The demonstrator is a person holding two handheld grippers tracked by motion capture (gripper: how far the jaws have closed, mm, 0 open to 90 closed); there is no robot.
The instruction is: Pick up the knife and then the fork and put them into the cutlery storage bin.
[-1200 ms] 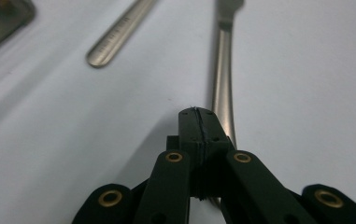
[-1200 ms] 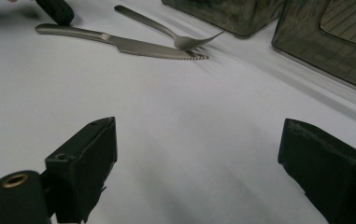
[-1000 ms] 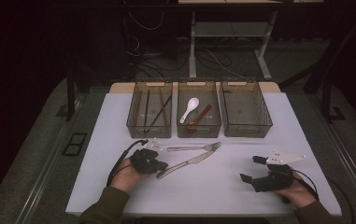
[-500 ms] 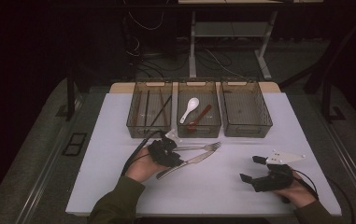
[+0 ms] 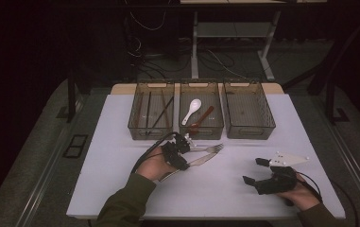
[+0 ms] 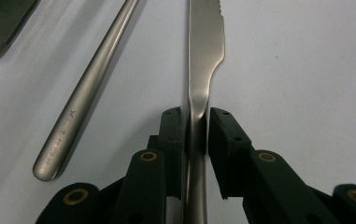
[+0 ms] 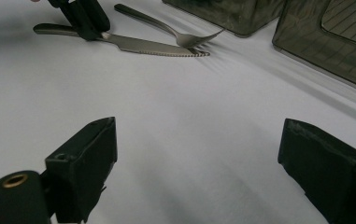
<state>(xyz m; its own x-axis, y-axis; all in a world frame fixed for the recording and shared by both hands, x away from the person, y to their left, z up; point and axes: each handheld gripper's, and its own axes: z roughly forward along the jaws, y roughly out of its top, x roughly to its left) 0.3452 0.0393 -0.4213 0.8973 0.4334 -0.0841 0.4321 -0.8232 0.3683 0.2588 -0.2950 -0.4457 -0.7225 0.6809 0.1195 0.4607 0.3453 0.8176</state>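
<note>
Steel knife (image 6: 199, 93), serrated along its top edge, lying on the white table (image 5: 121, 123) at 6 o'clock of the middle bin (image 5: 201, 116), handle between the pads of the left gripper (image 6: 195, 130). Since a second ago: moved in from 9 o'clock, jaws just closing, now pinching the handle. Handle end cut off below. Fork (image 6: 91, 88) just beside. Right gripper (image 7: 196, 168) wide open, holding nothing.

The white table (image 5: 121, 123) carries three clear bins (image 5: 201, 131) in a row near its far edge, with a knife (image 5: 201, 160) and fork (image 5: 210, 149) just before them.
</note>
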